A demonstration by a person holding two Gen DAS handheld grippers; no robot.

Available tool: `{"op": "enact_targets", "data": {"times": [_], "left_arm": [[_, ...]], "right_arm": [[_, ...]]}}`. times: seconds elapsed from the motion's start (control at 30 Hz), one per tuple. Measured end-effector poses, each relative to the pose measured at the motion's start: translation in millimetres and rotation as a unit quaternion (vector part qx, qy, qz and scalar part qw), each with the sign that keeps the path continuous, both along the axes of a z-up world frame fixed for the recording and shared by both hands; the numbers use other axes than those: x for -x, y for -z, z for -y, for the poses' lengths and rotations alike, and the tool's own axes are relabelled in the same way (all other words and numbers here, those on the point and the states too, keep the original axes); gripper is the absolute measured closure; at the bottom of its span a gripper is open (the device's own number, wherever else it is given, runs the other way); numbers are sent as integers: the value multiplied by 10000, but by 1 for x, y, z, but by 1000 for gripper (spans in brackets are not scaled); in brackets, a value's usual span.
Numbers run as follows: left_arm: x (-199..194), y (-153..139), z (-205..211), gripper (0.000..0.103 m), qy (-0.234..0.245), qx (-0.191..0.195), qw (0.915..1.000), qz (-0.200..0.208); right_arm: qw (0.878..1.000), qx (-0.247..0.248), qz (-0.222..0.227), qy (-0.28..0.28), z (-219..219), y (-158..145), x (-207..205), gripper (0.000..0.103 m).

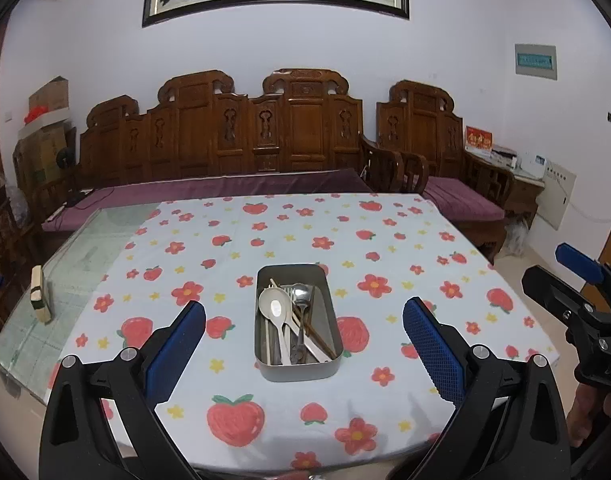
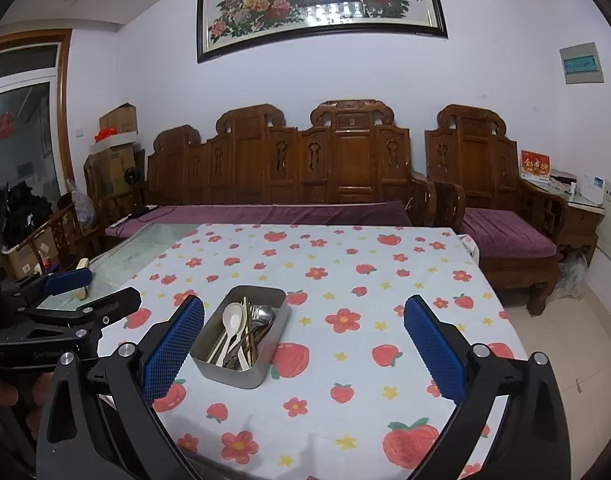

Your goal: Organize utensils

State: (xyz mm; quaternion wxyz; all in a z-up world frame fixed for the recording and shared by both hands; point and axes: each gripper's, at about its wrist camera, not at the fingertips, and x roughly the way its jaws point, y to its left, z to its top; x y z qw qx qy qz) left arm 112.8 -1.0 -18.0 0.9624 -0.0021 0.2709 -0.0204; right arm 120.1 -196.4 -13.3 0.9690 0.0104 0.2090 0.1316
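Stainless steel is the material that matters: a rectangular metal tin (image 1: pixel 298 322) sits at the centre of the left wrist view, on a table (image 1: pixel 265 236) covered by a white cloth printed with red strawberries and flowers. All the utensils in sight lie inside it, loosely crossed: a cream plastic spoon (image 1: pixel 274 307) on the left, a steel spoon (image 1: pixel 301 294) beside it, and thin brown chopsticks (image 1: pixel 305 326) running diagonally beneath; a fork seems to be among them, though the pile is too tangled to be sure. The left claw (image 1: pixel 304 330) hangs above the near edge of the table with its blue pads wide apart and nothing between them; the right claw (image 2: pixel 304 330) does likewise, with the tin at lower centre-left of its view. With everything gathered in the tin and the cloth bare, this fits either utensils already collected or a jumble awaiting sorting, so no particular move can be called for. Should any piece be lifted, the pads would do well to close across a handle rather than a bowl, taking the topmost piece so the crossed chopsticks are not dragged along, while the light tin is watched for sliding on the cloth.
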Motion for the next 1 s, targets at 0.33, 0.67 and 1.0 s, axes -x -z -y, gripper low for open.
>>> {"op": "enact_targets", "data": {"times": [0.33,0.67,1.0], "left_arm": [[12,-9,-5,8,-153,46,9997,198],[14,-11,-4,8,-152,41,9996,218],[17,-16,-3,8,-122,45,9995,304]], "right_arm": [[9999,-51,98,22,5,-9,12,2],[9999,-53,104,29,7,-10,13,2],[9999,-65,95,29,8,-10,12,2]]}}
